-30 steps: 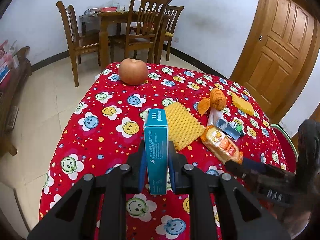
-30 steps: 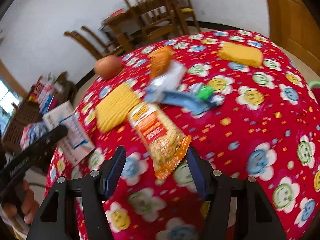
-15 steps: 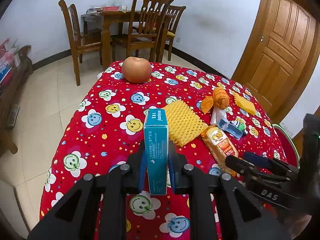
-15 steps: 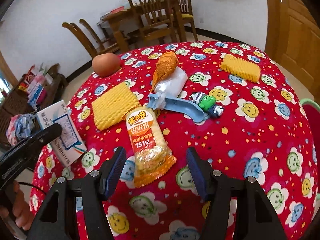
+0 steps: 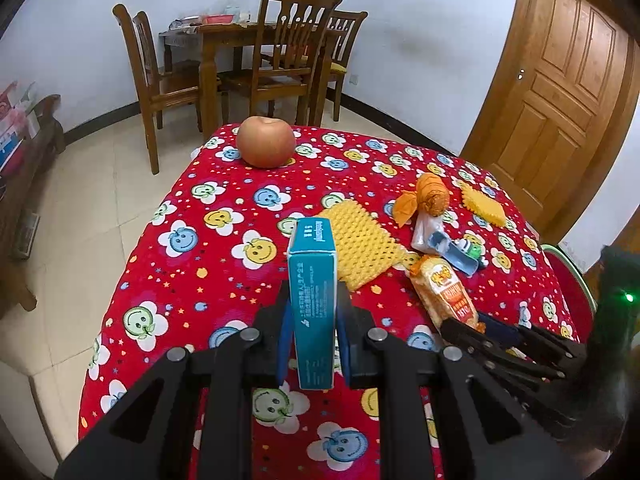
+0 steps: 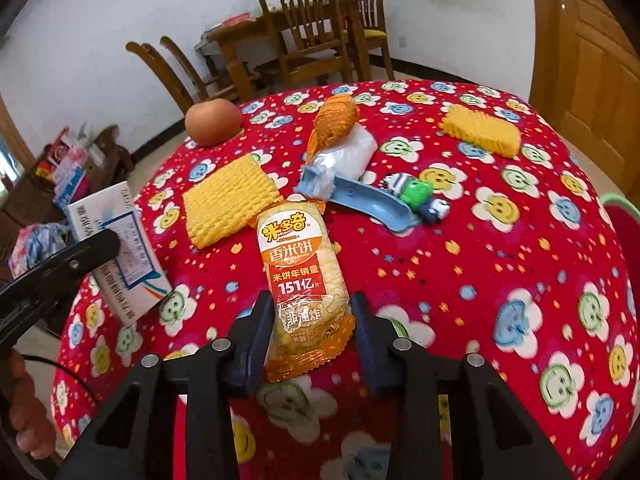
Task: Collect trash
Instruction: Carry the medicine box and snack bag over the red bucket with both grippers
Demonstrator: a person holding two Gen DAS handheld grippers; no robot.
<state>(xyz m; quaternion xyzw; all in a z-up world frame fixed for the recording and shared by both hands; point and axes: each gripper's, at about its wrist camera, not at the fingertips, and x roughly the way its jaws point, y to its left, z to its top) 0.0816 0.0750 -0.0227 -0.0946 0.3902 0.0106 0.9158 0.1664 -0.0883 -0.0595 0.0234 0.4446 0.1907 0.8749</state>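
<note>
Rice-cracker packet [image 6: 304,280] between closing jaws — untouched

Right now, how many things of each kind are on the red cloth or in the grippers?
Yellow foam nets: 2
Snack packets: 1
Cardboard boxes: 1
Apples: 1
Orange wrappers: 1
White plastic bags: 1
Blue plastic pieces: 1
Small toys: 1
Total: 9

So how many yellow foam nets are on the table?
2: one large yellow foam mesh net beside the rice cracker packet, one smaller net toward the far right edge.
</note>
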